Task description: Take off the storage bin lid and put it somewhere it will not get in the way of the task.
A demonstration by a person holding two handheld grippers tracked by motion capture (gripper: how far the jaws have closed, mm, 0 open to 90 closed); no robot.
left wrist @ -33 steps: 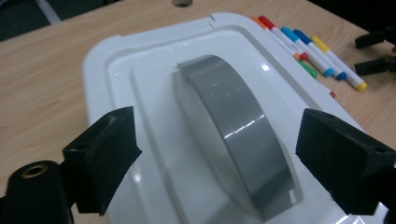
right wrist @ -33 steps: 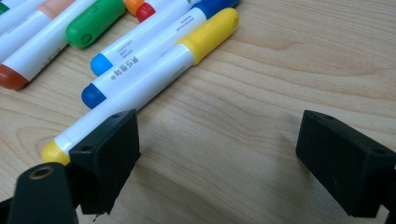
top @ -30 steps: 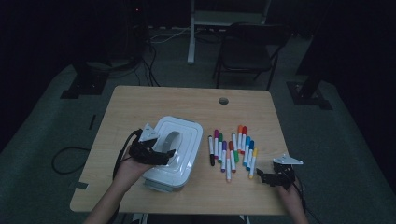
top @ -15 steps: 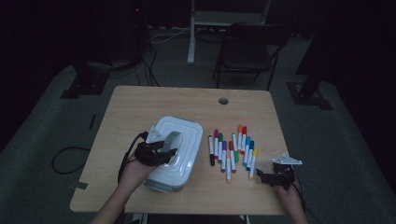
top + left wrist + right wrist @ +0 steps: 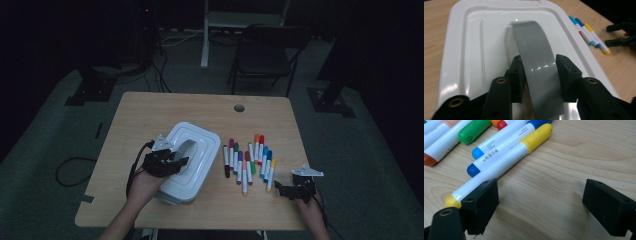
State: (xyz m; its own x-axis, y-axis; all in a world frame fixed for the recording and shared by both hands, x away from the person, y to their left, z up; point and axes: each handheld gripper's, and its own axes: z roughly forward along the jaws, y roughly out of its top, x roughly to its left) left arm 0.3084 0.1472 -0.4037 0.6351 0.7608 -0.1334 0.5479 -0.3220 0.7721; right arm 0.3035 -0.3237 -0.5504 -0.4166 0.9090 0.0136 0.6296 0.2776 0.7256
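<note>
Left claw [image 5: 537, 72] has just clamped the grey handle [image 5: 536, 62]; right claw [image 5: 541, 202] apart beside markers [image 5: 499, 167]

table [image 5: 150, 112]: wood, grommet hole [image 5: 239, 108] near far edge | markers [image 5: 248, 159]: row, mid-right | chair [image 5: 267, 55]: folding, beyond table | floor cables [image 5: 165, 70]

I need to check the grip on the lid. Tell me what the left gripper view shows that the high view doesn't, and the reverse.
Left gripper view alone: the left gripper has its jaws pressed on both sides of the grey handle arching over the white box lid; they have just been closing.

High view alone: the whole table, the full row of markers, and a chair behind.

Both: lid, handle, the yellow marker and the right gripper, resting open beside the markers.
</note>
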